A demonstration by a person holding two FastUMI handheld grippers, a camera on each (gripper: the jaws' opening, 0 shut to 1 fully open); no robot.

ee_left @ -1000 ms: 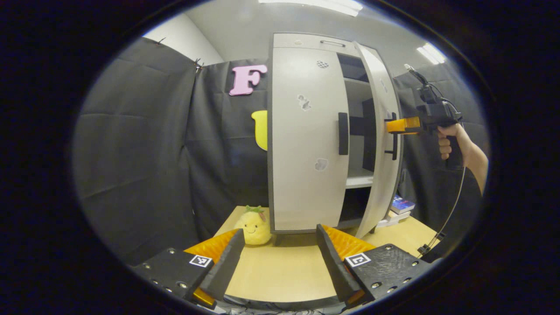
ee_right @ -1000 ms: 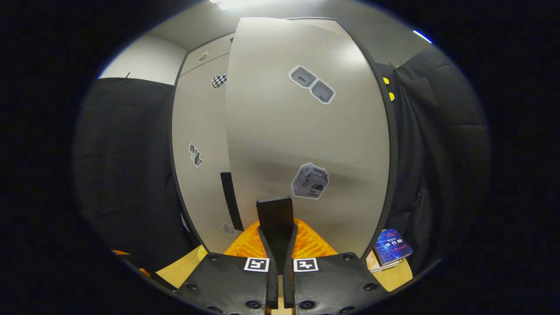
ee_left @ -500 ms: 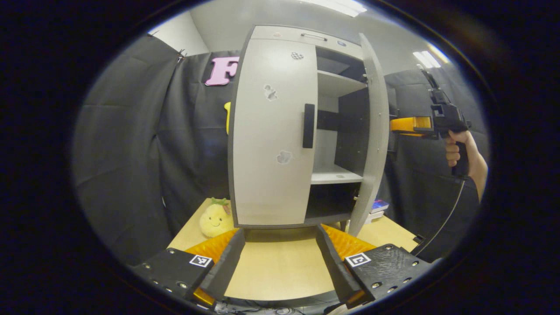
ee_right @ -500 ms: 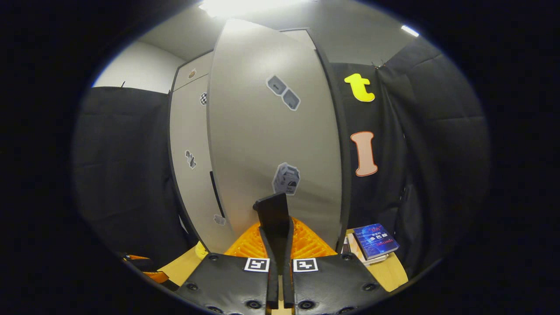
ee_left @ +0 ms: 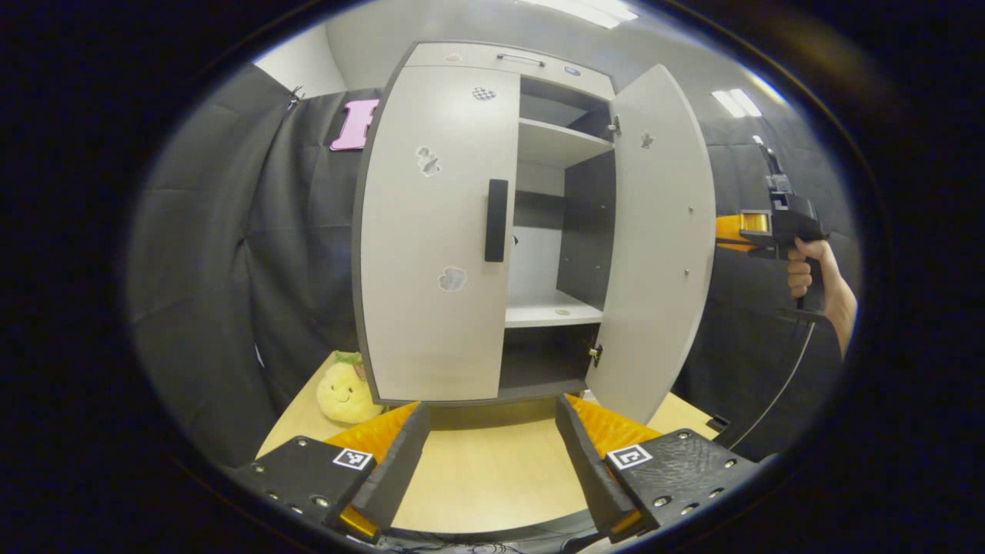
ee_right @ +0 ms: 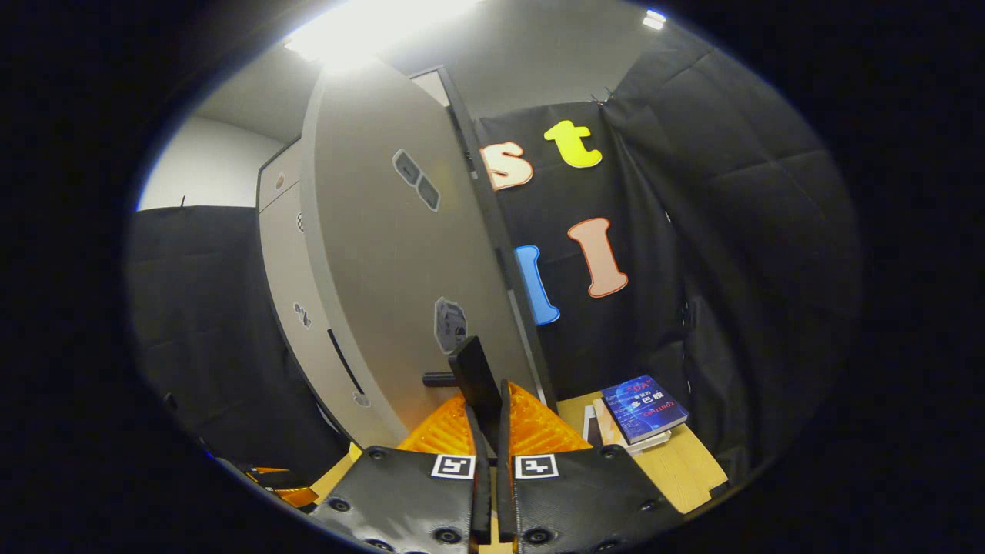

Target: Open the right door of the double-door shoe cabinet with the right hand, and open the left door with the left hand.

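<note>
The light grey shoe cabinet (ee_left: 462, 58) stands on a wooden table. Its left door (ee_left: 431, 231) is closed, with a black vertical handle (ee_left: 496, 221) at its inner edge. The right door (ee_left: 654, 246) is swung wide open and shows shelves inside. In the right gripper view, my right gripper (ee_right: 492, 400) is shut on the right door's black handle (ee_right: 471, 368), in front of that door's outer face (ee_right: 377, 254). From the left gripper view, the right gripper (ee_left: 750, 227) and a hand sit partly behind that door. My left gripper (ee_left: 489, 454) is open, low over the table, well short of the cabinet.
A yellow pineapple plush (ee_left: 342, 388) sits on the table (ee_left: 477, 469) by the cabinet's left corner. A stack of books (ee_right: 642, 408) lies on the table to the right of the cabinet. Black cloth walls close in on both sides.
The right door has swung from partly ajar to wide open, with the right gripper still shut on its handle. My left gripper stays open; the cabinet has shifted left in its view.
</note>
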